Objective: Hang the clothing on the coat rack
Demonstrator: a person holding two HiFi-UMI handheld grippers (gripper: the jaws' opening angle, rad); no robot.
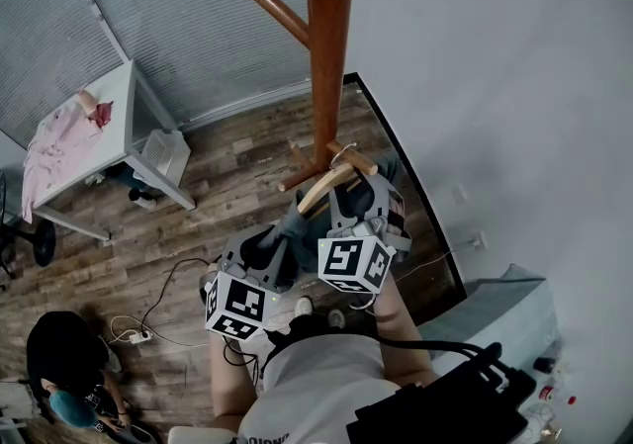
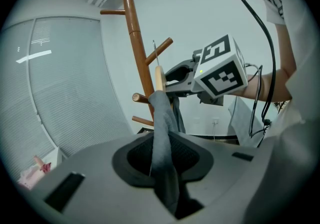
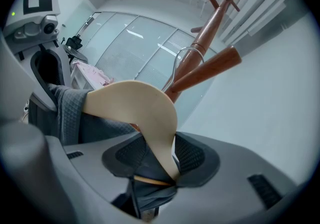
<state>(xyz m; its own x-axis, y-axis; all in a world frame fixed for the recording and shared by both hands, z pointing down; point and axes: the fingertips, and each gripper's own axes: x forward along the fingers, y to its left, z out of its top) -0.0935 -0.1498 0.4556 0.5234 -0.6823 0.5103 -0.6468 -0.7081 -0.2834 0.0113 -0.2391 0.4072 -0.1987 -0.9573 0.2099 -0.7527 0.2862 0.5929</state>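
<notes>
R hand-held gripper (image 3: 160, 168) clamped on wooden hanger (image 3: 135, 103) end w/ grey garment (image 3: 67, 111), L hand-held gripper (image 2: 167, 168) pinching garment's other side, hook (image 3: 175, 68) at lower peg (image 3: 210, 68) of coat rack (image 1: 329, 66); advise: hold hanger level, seat hook fully before release.

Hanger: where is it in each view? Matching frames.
Head view: hanger centre, against the coat rack's lower pegs.
Left gripper view: hanger upper centre, edge-on, right of the coat rack, grey garment draped below.
Right gripper view: hanger centre, large, end between the right gripper's fingers.
Shared landmark: the coat rack.
</notes>
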